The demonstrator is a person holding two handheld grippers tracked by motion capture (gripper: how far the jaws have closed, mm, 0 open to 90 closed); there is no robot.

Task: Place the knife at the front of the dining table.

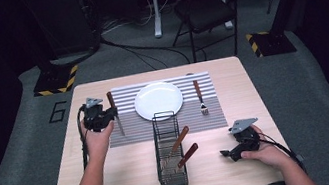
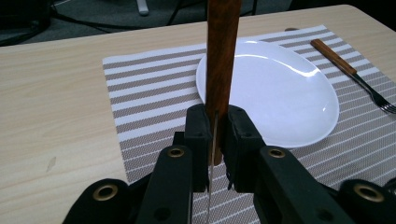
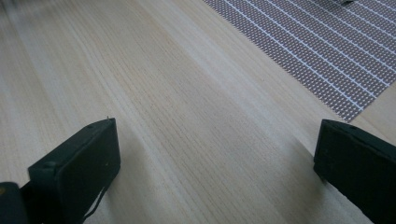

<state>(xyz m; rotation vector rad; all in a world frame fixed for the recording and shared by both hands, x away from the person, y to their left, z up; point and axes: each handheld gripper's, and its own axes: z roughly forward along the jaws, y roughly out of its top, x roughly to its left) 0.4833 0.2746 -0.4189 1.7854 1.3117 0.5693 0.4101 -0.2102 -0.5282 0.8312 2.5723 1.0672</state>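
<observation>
Knife point(image 2: 221, 56) gripped in left tongs point(image 2: 215, 140) over placemat point(image 2: 149, 93) beside plate point(image 2: 280, 93); right tongs point(image 3: 215, 158) open, empty

Wood-handled knife point(image 2: 222, 65) clamped in left tongs point(image 2: 215, 135) over striped placemat point(image 2: 144, 93).

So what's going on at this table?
A person is setting a place with a handheld gripper in each hand. The left gripper is shut on a knife, left of the plate on the striped mat. A fork lies right of it. The right gripper rests open beside the wire basket.
</observation>
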